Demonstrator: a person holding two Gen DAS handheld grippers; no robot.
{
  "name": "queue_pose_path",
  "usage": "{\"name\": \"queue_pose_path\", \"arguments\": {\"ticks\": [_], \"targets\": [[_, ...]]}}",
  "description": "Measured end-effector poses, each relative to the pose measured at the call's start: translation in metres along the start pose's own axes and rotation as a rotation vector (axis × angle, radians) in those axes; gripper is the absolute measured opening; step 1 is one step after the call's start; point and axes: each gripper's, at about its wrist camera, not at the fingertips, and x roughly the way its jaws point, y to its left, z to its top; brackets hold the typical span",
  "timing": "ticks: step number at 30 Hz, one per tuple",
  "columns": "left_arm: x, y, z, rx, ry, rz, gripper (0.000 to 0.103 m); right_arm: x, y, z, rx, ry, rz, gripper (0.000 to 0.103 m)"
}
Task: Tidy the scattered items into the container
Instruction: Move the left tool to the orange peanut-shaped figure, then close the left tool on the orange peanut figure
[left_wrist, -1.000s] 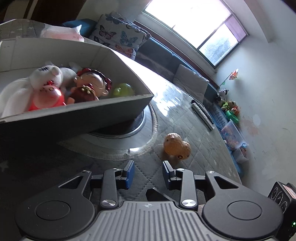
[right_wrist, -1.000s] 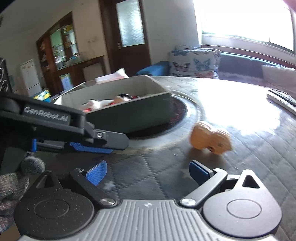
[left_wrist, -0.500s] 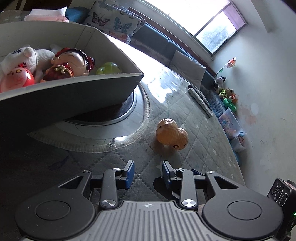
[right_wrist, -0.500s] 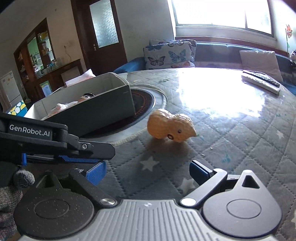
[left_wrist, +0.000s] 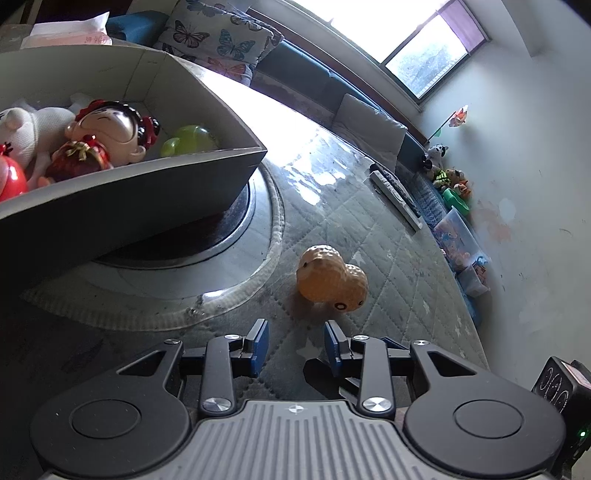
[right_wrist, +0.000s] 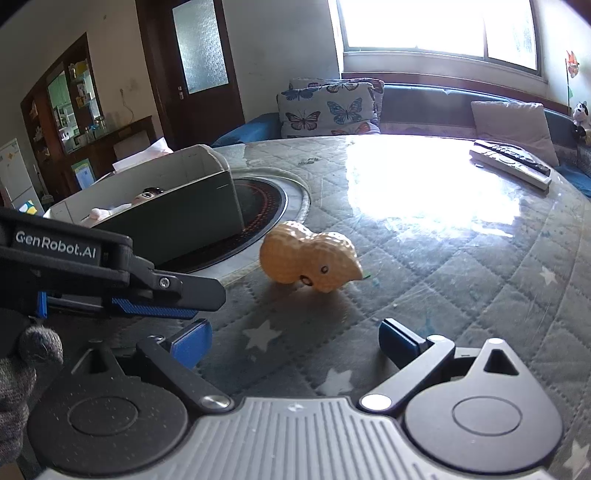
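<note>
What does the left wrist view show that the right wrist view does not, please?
Only the left wrist view looks down into the box, showing the red-haired doll, green ball, white plush, and the toys along the far wall. Only the right wrist view shows the door, cabinet, and the left gripper from the side. Both show the peanut toy, remotes and butterfly cushion.

Counted against the grey box (left_wrist: 147, 184) as landmark:

- Inside the box — five toys visible, partly cropped.
- Outside, just right of its near corner — one peanut toy (left_wrist: 330, 280).
- Far right of the box — two remotes (left_wrist: 395, 194).
- Behind the box — one butterfly cushion (left_wrist: 218, 44).
</note>
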Motion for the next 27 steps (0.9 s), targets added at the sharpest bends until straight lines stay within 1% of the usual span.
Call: {"name": "queue_pose_path", "arguments": {"ticks": [5,12,22,27], "targets": [[0.006,-0.003,0.006,0.002,0.005,0.000,0.035,0.009,-0.004,0.005,-0.040,0.010,-0.005,0.101],[0.014,-0.003,0.017,-0.011,-0.004,-0.005,0.035,0.025,-0.010,0.017,-0.100,0.018,0.005,0.101],[0.025,0.003,0.033,-0.056,-0.025,-0.039,0.036,0.043,-0.007,0.034,-0.147,0.027,0.075,0.101],[0.028,0.012,0.038,-0.097,-0.026,-0.068,0.036,0.040,0.001,0.033,-0.163,0.038,0.104,0.097]]}}
